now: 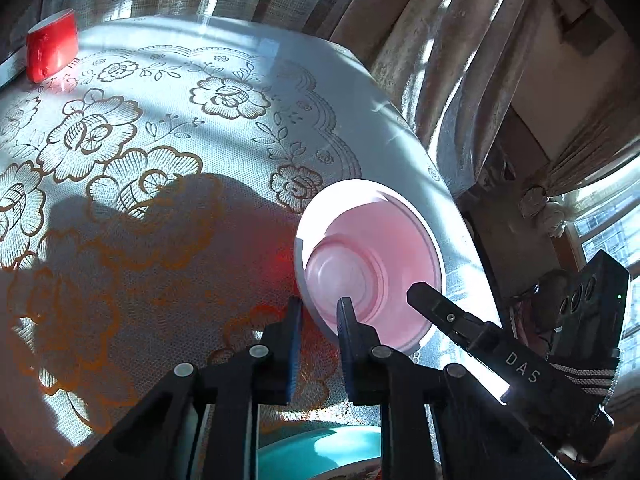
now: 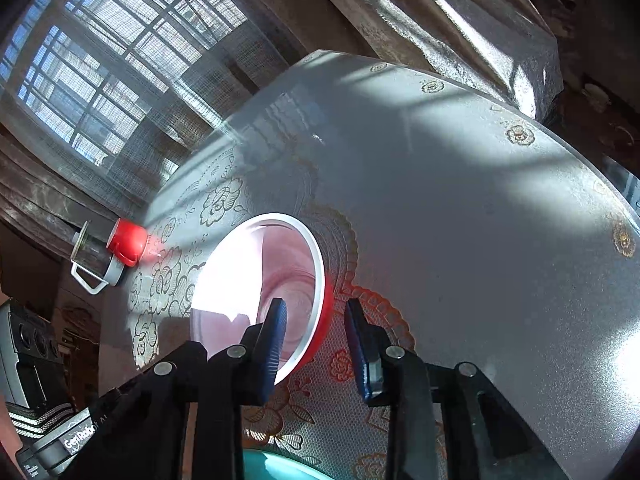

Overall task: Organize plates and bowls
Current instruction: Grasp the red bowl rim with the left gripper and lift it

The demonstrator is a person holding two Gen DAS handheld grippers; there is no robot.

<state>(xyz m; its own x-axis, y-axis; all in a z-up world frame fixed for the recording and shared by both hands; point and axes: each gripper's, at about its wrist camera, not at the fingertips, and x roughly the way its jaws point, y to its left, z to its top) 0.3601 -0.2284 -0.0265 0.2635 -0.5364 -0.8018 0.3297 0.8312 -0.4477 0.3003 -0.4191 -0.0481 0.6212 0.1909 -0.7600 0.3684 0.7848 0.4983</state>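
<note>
So the bowl (image 1: 368, 264) sat on the bench (image 1: 168, 152) by its edge, well apart from the red cup (image 1: 52, 51). My left gripper (image 1: 320, 320) had its jaws pinched on the bowl's rim. My right gripper (image 2: 316, 340) straddled the opposite rim, jaws narrow, not visibly touching.

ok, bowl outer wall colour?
Red outside, pale pink inside, white rim; the bowl shows its wall best in the right wrist view.

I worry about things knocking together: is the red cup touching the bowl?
Apart. The right wrist view shows a stretch of flowered cloth between the red cup and the bowl.
</note>
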